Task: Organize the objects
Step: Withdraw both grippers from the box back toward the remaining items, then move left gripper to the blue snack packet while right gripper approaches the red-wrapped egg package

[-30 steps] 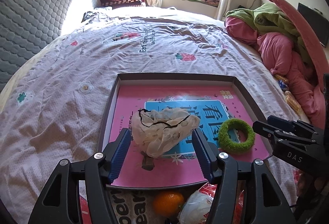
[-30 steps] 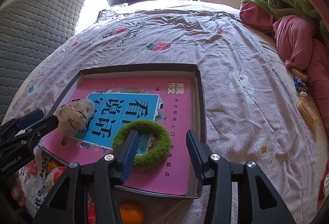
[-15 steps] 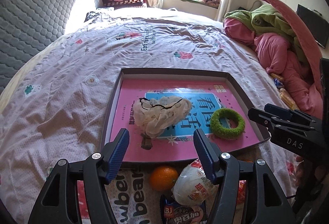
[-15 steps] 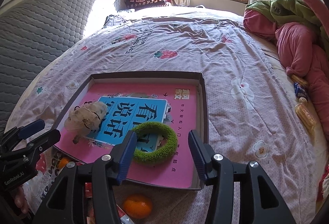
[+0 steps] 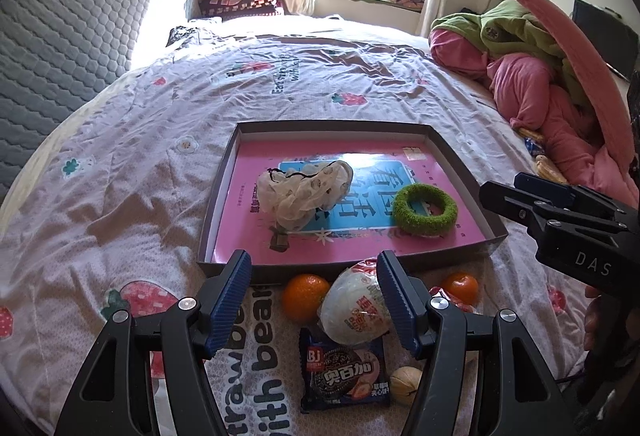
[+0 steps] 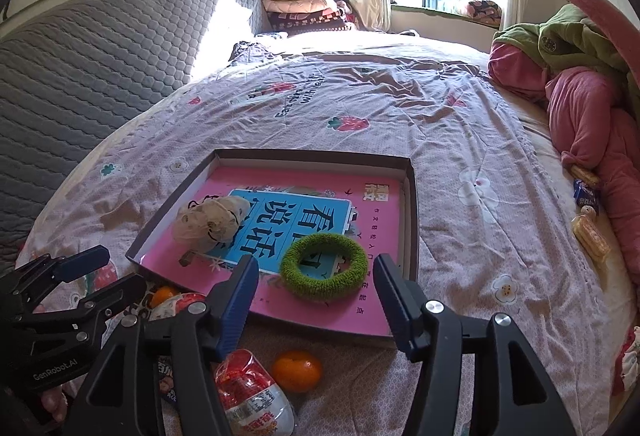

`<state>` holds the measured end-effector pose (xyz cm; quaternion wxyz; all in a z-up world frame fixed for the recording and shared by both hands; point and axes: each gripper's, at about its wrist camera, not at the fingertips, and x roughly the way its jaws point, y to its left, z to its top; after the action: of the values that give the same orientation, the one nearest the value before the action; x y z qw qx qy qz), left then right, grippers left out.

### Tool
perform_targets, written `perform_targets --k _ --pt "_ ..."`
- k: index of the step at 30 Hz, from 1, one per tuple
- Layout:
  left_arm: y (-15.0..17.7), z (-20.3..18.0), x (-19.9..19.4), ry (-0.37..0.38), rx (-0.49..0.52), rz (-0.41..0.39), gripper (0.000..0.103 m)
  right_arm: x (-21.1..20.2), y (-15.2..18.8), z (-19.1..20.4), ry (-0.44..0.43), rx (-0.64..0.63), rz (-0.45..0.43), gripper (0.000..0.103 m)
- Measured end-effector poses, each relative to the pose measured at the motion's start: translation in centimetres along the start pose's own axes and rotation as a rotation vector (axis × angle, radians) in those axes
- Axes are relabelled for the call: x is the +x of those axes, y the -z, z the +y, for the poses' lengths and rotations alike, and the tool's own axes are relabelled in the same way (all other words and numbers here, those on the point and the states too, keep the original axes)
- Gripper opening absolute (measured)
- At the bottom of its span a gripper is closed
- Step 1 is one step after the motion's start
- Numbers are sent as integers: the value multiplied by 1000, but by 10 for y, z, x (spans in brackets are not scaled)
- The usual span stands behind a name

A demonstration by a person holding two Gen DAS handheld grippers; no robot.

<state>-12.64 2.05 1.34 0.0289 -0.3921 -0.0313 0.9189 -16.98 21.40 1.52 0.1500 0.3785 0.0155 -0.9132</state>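
- The left tool (image 5: 314,300) is spread and empty above the loose snacks on the bed (image 5: 120,175). The round white snack pack (image 5: 354,310) is slippery and could roll from the pads.
- The box (image 5: 218,195) already holds the cloth bundle (image 5: 304,191) and the green ring (image 5: 424,209).
- The right tool (image 6: 314,298), its jaws just opening, is empty near the ring; it could bump the rim.
- Only the left view shows the cookie packet (image 5: 344,374) and the walnut (image 5: 404,384).

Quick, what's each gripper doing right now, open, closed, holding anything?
Left gripper: open, holding nothing.
Right gripper: open, jaws just widened, nothing between them; the green ring lies in the tray.
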Motion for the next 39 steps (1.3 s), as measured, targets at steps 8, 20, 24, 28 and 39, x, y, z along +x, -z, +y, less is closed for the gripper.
perform_targets --k 8,20,24,28,39 --pt "13 -1 -13 -8 13 8 67 -23 10 15 -23 -28 -48 60" --pt "36 -11 -20 7 39 30 67 -25 39 18 16 -63 -21 60" --pt "45 -17 -19 5 60 44 67 -27 45 11 22 -44 -15 60" --pt "50 -18 -18 3 70 58 67 -31 52 10 23 -42 -15 60" --pt "57 -17 -18 6 68 78 67 -45 77 21 23 -70 -7 60"
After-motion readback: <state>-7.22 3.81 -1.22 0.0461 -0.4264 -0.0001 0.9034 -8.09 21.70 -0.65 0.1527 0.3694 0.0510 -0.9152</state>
